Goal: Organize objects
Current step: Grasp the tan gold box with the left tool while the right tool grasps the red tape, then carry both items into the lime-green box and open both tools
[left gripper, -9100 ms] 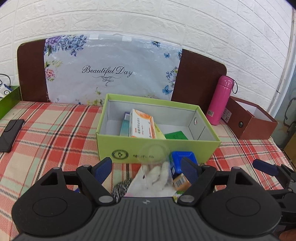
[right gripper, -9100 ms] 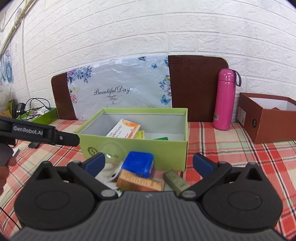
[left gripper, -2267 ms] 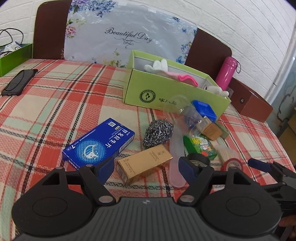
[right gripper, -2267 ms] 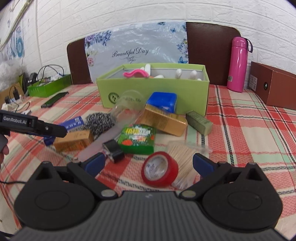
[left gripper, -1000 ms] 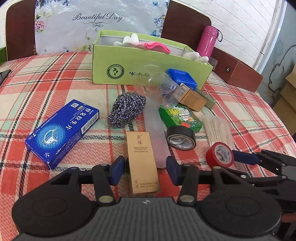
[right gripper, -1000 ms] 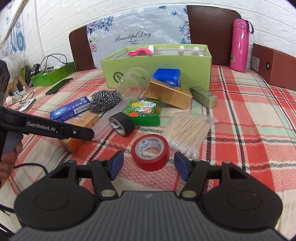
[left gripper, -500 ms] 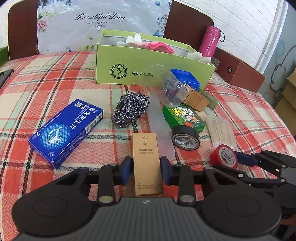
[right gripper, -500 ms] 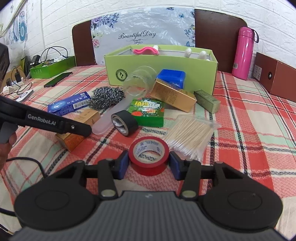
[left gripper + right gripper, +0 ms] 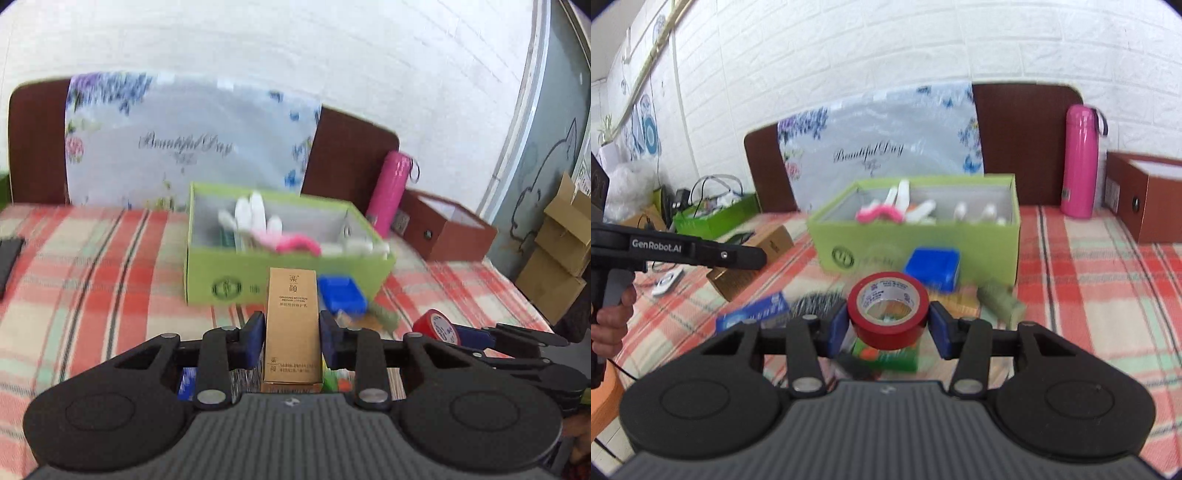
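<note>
I have the gold lotion box (image 9: 292, 325) clamped between my left gripper (image 9: 291, 341) pads, its long side pointing ahead, clear of the checked tablecloth (image 9: 92, 280). My right gripper (image 9: 887, 330), whose jaws have just been closing, pinches the red tape roll (image 9: 888, 310) by its sides, likewise lifted. Straight ahead of both sits the open green box (image 9: 923, 236); a blue box (image 9: 932, 267) lies between.
</note>
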{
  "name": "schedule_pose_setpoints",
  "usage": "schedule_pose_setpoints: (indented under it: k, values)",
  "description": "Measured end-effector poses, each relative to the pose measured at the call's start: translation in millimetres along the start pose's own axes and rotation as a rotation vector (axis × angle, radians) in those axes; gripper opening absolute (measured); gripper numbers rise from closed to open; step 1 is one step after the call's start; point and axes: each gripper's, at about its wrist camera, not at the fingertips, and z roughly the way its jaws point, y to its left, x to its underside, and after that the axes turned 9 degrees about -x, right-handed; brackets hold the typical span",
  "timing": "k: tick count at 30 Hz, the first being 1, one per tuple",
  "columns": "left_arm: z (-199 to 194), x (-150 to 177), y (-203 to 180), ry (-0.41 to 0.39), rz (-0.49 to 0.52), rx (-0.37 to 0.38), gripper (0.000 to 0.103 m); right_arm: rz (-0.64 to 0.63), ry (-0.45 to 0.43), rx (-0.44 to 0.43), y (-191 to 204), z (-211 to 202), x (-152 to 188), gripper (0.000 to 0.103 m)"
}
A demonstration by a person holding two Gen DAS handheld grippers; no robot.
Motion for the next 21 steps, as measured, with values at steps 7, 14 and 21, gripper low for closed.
schedule_pose_setpoints:
  k: [7,14,21]
  values:
    - [40.2,-54.9,2.6,-0.048,-0.029,-0.037,0.033,-0.036,-0.086,0.065,-24.7,17.8,-53.8,0.046]
    - [102.5,-87.4,7.6,0.003,-0.037,-0.078,0.033,-0.055,-0.09,0.127,-54.1,67.7,-92.3,0.046]
    - [146.6,-93.0,16.0,0.058,-0.034,-0.12,0.033,-0.048,-0.017,0.131,-77.1,134.7,-99.0,0.046]
